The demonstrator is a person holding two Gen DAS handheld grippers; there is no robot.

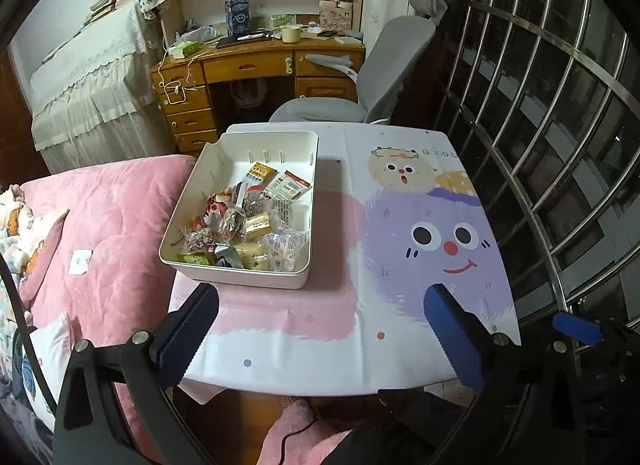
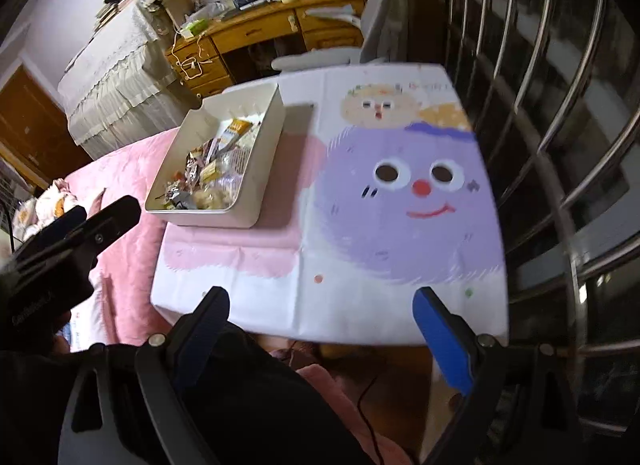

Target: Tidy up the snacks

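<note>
While the snacks [image 1: 248, 221] lie heaped in the white tray [image 1: 208, 169] at the table's [image 1: 328, 305] left side, seemingly all gathered, both grippers hover wide open and empty: left gripper [image 1: 320, 305]; right gripper [image 2: 320, 305]; lift any stray packet by 1 edge.

I count one white plastic bin [image 1: 224, 169] on one worktop [image 1: 400, 345], holding a heap of wrapped snacks [image 1: 248, 225], roughly a dozen; exact number indeterminate. Two tools: left tool [image 1: 320, 329], right tool [image 2: 320, 329]. One office chair [image 1: 384, 65].
</note>
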